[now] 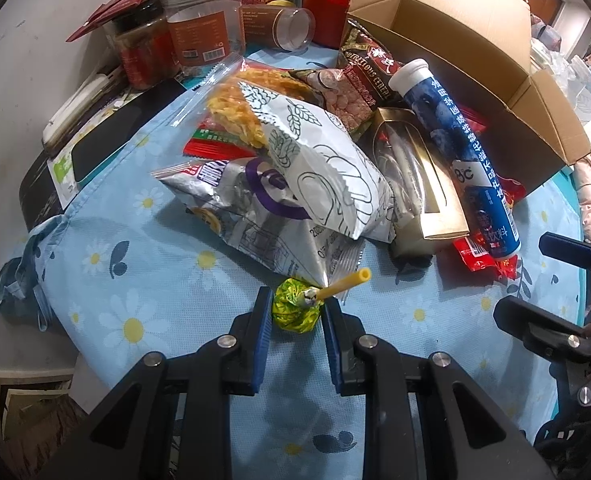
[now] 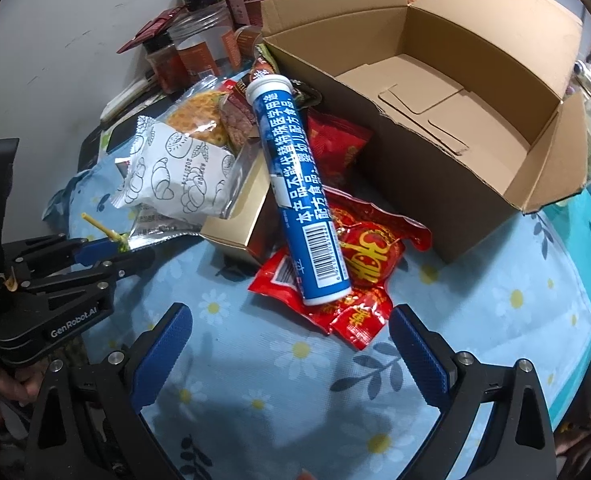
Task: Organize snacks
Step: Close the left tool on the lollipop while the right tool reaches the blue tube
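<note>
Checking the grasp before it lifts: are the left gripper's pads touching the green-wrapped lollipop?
Touching. In the left wrist view both blue pads of the left gripper press against the lollipop, with no gap on either side; its yellow stick points up toward the snack pile.

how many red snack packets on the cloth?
3 visible: red packet under the blue tube's lower end, one beside the cardboard box, and a flat one under the white bags. The pile may hide more.

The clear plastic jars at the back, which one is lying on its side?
The lidless jar with the brown label, open mouth facing the cardboard box. The orange-labelled jar and the dark-lidded jar stand upright.
</note>
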Tool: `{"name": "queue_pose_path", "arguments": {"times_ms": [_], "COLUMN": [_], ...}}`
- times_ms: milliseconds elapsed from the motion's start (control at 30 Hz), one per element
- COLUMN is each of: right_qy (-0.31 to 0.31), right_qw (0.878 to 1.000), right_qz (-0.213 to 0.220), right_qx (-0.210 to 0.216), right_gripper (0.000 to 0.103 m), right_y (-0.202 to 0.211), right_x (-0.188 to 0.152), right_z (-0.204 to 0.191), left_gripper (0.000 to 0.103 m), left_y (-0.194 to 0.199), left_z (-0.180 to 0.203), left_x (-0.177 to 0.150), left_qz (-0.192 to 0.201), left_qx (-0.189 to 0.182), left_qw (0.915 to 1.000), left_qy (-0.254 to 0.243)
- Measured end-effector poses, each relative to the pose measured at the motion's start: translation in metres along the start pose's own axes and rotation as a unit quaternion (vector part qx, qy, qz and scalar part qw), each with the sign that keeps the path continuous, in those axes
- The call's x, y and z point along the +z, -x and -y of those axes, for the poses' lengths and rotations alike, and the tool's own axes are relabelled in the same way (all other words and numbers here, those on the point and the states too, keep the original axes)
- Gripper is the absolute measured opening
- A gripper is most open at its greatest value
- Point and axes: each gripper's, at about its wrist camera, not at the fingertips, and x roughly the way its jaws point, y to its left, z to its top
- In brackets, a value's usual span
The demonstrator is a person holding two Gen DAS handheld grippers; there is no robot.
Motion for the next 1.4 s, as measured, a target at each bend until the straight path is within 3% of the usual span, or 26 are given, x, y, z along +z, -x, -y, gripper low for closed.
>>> {"name": "queue_pose_path", "arguments": {"times_ms": [300,700,1400], "right_qy": [-0.007,-0.013,-0.042], "right_qw": [1.000,1.000,0.999], "right_qz": [-0.006,-0.013,0.000], "right_qx": [-0.006,-0.010,-0.010], "right_gripper": [0.101,0.101,0.101], "right_y": [-0.008,-0.019,-0.022], "right_x": [0.001,0.004,0.013], "right_z": [0.006,0.009,0.015], "left_gripper": [0.024,0.024,0.024], "left_y": [-0.017,-0.023,0.007], "left_z": [-0.017,-0.013,0.002], "left_x": [0.003,0.002,0.002], "left_qz": [-0.013,-0.009,-0.008], "left_qx": [-0.018,-0.006,-0.016], "left_qw": [0.9994,0.9999,0.9998], "left_qy": [0.027,0.000,0.003]}}
